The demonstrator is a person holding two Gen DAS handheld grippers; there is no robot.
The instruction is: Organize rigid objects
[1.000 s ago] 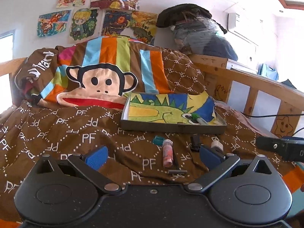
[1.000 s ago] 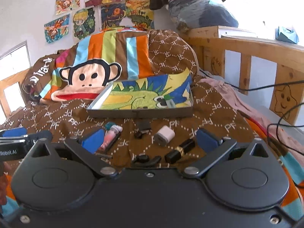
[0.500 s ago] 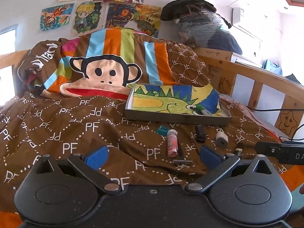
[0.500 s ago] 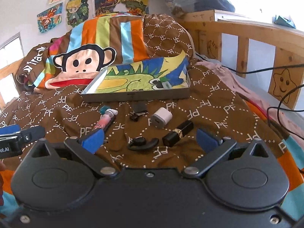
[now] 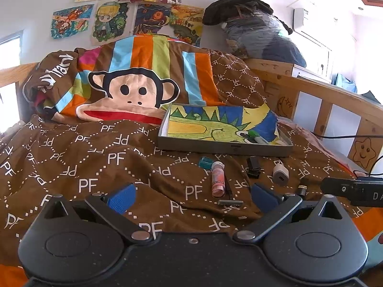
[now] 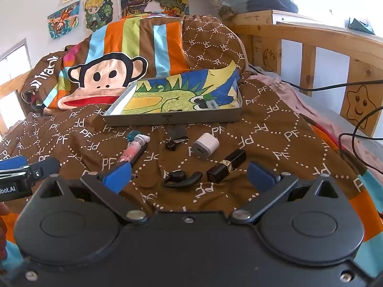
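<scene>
Along the bedspread (image 6: 275, 119) before the tray's (image 6: 172, 119) front wall lie pink tube (image 6: 132, 149), binder clip (image 6: 173, 142), white charger (image 6: 205, 145) and lipstick (image 6: 226, 162), loose for sorting, so my left gripper (image 5: 191, 197) and right gripper (image 6: 189, 173) hover spread, empty.

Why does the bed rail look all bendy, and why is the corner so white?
Left wrist view: the fisheye lens curves the wooden bed rail, and daylight washes out the top right. Right wrist view: the same bend, glare behind the rail, while the lipstick looks sharp.
</scene>
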